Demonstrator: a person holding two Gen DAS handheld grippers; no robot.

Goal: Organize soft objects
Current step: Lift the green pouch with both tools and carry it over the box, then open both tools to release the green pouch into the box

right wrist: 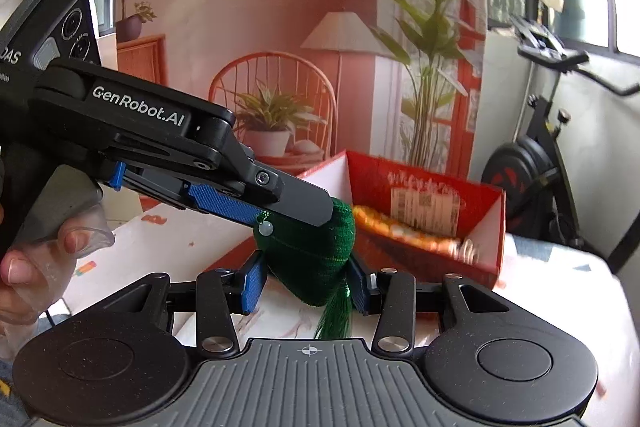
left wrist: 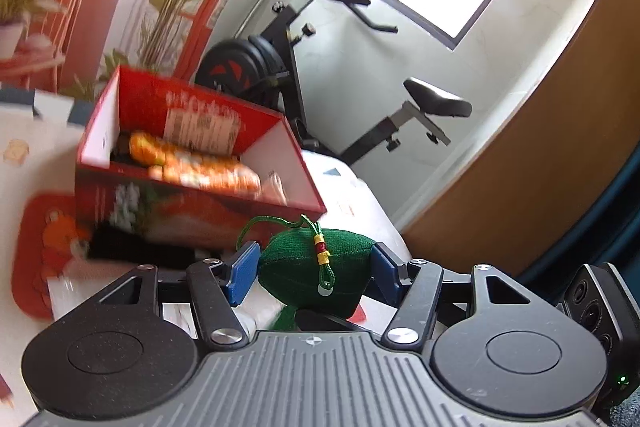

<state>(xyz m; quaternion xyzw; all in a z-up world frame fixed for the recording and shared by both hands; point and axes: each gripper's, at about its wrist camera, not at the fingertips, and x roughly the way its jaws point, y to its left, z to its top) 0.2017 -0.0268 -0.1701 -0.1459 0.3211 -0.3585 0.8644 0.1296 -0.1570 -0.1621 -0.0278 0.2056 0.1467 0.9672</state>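
Observation:
A green knitted pouch (left wrist: 316,275) with a green cord, beads and a tassel hangs above the white table. My left gripper (left wrist: 314,273) is shut on it, one blue pad on each side. In the right wrist view the same pouch (right wrist: 316,259) sits between the blue pads of my right gripper (right wrist: 307,287), also shut on it. There my left gripper (right wrist: 298,223) reaches in from the left and clamps the pouch's top. Behind stands an open red box (left wrist: 192,183) (right wrist: 486,227) holding orange soft toys (left wrist: 200,167) (right wrist: 400,231).
A red mat (left wrist: 36,251) lies on the white table (right wrist: 192,247) left of the box. An exercise bike (left wrist: 288,67) (right wrist: 532,163) stands behind the table by the window. A person's hand (right wrist: 36,267) holds the left gripper's handle.

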